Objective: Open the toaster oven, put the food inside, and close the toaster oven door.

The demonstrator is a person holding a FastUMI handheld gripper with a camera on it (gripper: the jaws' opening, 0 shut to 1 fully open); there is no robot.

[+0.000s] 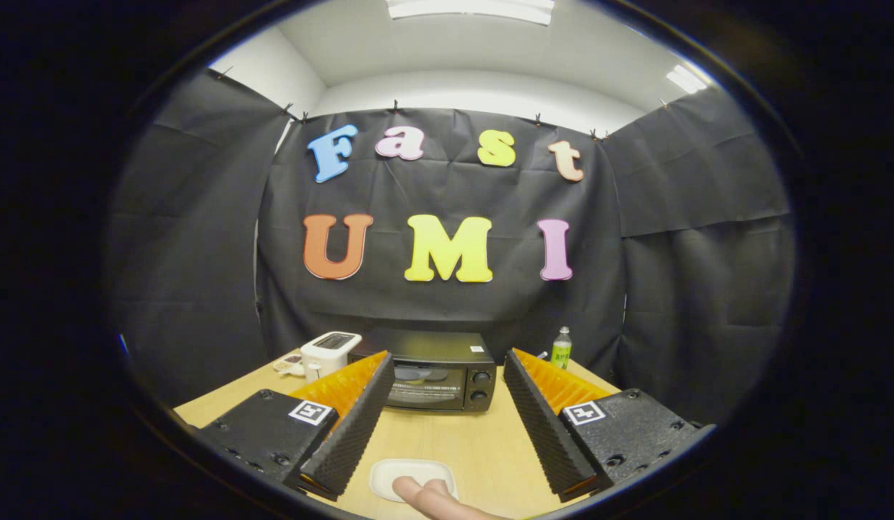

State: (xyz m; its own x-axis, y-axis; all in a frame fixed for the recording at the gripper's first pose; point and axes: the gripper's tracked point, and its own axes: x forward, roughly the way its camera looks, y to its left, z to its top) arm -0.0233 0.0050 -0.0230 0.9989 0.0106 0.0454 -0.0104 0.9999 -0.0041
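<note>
Gripper view | gripper (447,404) released, fingers spread, aimed at toaster oven (432,372) at bench far edge, door closed | food (429,497) on tray (389,473) between fingers, staged for loading

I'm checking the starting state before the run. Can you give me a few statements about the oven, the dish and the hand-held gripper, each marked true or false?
1. The toaster oven door is closed. True.
2. The hand-held gripper is shut on the white dish. False: its fingers are spread open, holding nothing; the dish lies on the table between them.
3. A white toaster stands beside the oven. True.
4. The green bottle lies on its side. False: it stands upright.
5. A fingertip rests on the dish. True.
</note>
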